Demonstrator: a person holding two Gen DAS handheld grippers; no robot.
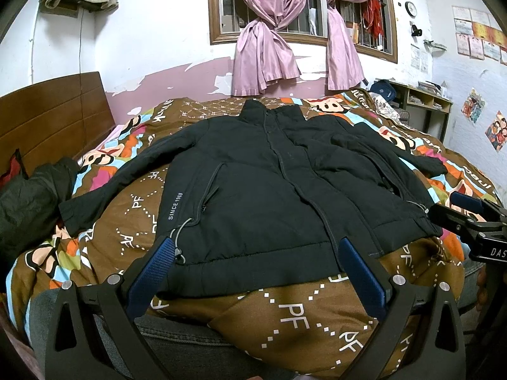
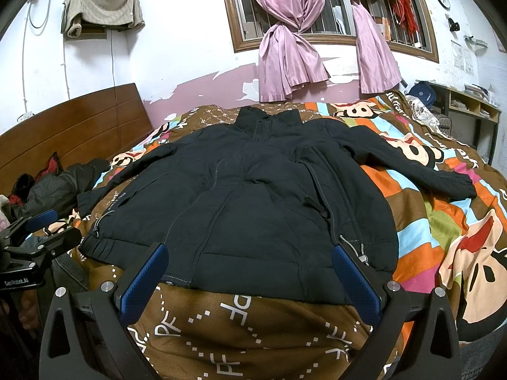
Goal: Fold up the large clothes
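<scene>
Left wrist view: the left gripper hangs spread wide and empty over the hem of the dark jacket filling mid-frame. Right wrist view: the right gripper gapes likewise, empty; pinching hem corners cleanly would probably fold straightest.

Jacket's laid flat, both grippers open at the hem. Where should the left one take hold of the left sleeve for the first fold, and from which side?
Probably the cuff of the jacket. That sleeve lies stretched outward on the quilt, its end free and flat. Bring the open left gripper in from the outer side, along the sleeve, one finger slid under the cuff.
</scene>
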